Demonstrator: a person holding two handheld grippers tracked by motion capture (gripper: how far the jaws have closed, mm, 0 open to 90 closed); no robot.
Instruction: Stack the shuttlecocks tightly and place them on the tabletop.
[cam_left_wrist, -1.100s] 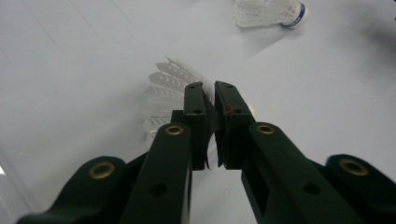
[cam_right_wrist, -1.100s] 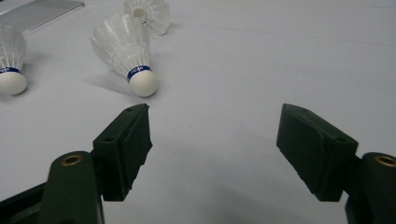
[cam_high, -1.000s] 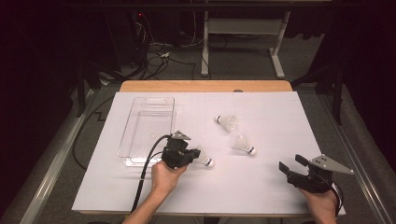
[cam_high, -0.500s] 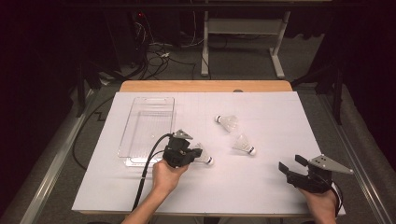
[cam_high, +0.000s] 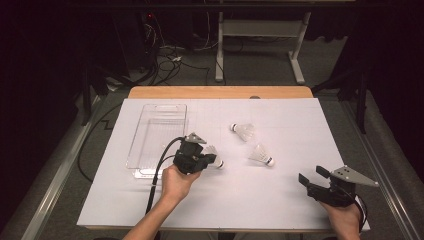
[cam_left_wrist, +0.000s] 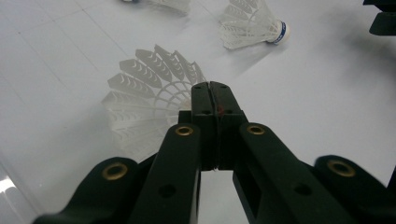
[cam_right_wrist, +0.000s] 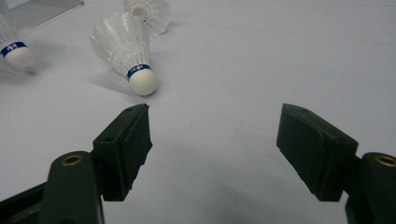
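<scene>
Shuttlecock, white, on the table at the closed left gripper, grip unclear; two others blue-banded, lettering unreadable; clear tray beside; right gripper spread wide.

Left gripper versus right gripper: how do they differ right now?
The left gripper has its jaws shut on a shuttlecock's skirt beside the clear tray; the right gripper has its jaws wide open and holds nothing. The left sits mid-table, the right near the front right corner. Both are black and hand-held.
</scene>
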